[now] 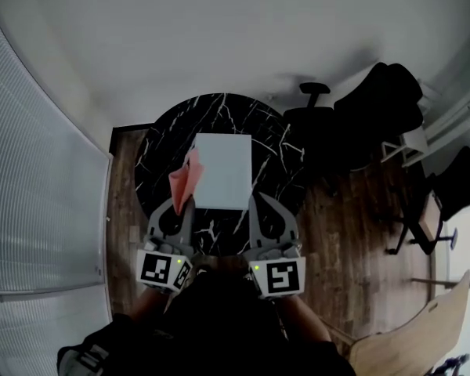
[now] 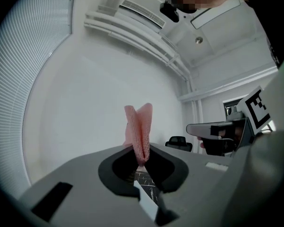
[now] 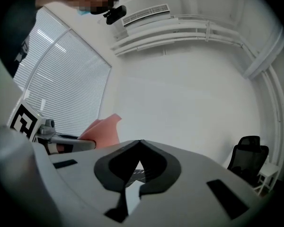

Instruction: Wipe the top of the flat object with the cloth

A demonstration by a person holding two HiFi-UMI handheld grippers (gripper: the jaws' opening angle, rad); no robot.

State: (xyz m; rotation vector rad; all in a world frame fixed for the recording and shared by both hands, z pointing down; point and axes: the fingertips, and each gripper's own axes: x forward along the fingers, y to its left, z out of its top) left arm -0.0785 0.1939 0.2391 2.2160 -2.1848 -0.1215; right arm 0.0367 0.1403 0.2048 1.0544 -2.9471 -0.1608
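A flat pale rectangular board (image 1: 223,171) lies on the round black marble table (image 1: 164,143). My left gripper (image 1: 178,207) is shut on a pink cloth (image 1: 185,180), which stands up from its jaws over the board's left edge. In the left gripper view the cloth (image 2: 138,131) rises folded from between the closed jaws (image 2: 141,163). My right gripper (image 1: 262,203) hovers near the board's front right corner with its jaws closed and nothing in them. The right gripper view shows its tips (image 3: 141,143) meeting, and the pink cloth (image 3: 104,129) to the left.
Black office chairs (image 1: 376,104) stand at the right of the table on the wooden floor (image 1: 337,233). A white wall lies behind, and blinds (image 1: 31,186) run along the left. A light wooden chair back (image 1: 411,335) shows at the lower right.
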